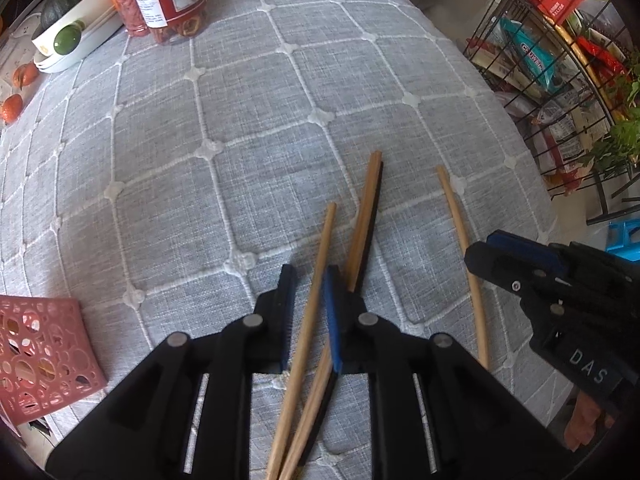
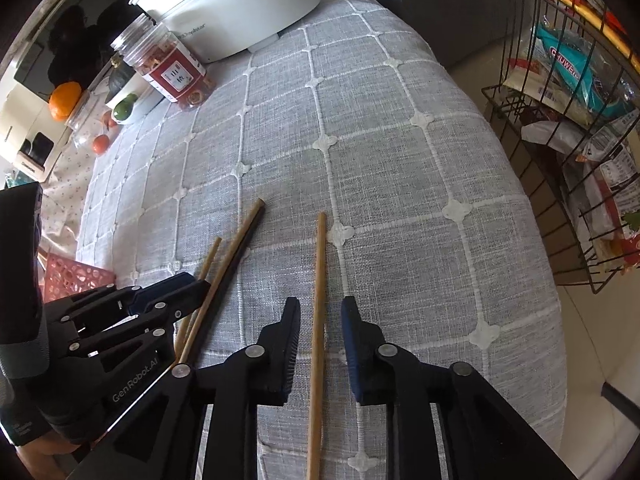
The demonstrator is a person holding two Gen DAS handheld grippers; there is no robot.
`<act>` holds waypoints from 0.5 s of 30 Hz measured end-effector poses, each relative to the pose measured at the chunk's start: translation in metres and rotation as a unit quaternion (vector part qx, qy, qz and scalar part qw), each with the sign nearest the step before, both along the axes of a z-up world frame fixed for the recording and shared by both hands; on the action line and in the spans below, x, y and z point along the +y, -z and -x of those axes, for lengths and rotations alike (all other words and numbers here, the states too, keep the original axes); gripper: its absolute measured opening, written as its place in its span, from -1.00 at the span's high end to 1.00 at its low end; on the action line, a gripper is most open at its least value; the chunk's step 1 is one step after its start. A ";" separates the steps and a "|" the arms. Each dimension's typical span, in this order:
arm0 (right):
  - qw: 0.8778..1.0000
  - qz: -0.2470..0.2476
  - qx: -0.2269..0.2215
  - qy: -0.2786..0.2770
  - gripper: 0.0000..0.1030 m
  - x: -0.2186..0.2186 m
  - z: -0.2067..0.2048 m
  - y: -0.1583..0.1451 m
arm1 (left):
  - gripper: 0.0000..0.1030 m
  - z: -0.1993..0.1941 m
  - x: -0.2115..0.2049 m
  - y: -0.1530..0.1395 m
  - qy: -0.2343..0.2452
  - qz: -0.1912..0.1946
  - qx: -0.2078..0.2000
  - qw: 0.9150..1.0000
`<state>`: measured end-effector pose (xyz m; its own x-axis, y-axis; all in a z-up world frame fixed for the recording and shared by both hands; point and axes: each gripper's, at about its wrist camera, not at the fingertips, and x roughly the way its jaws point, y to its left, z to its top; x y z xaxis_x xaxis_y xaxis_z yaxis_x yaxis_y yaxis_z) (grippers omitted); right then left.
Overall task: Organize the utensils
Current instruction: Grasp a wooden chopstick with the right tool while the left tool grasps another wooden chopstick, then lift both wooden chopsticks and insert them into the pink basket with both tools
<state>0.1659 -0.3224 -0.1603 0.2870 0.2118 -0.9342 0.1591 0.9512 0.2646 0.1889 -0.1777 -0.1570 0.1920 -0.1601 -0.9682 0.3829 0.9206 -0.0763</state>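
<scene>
While three chopsticks (image 1: 308, 320) lie on the tabletop (image 1: 240, 140), the left hand-held gripper (image 1: 310, 316) and right hand-held gripper (image 2: 320, 344) each straddle one, jaws spread.

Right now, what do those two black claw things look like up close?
Both are matte black plastic. The left gripper and the right gripper each have two flat fingers with dark blue ribbed pads, hinged on linkages with silver round pins. The left one's side reads "GenRobot.AI" in white; the right one's side reads "DAS". A dark grey sleeve shows behind the left one.
</scene>
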 end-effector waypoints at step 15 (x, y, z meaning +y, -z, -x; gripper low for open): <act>0.984 0.163 -0.022 -0.069 0.87 0.044 -0.004 0.005 | 0.88 0.028 0.043 -0.044 -0.014 0.008 -0.093 0.995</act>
<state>0.1703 -0.2780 -0.1651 0.3192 -0.0577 -0.9459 0.0177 0.9983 -0.0550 0.1606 -0.1350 -0.1125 0.3733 -0.1678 -0.9124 0.3652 0.9307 -0.0217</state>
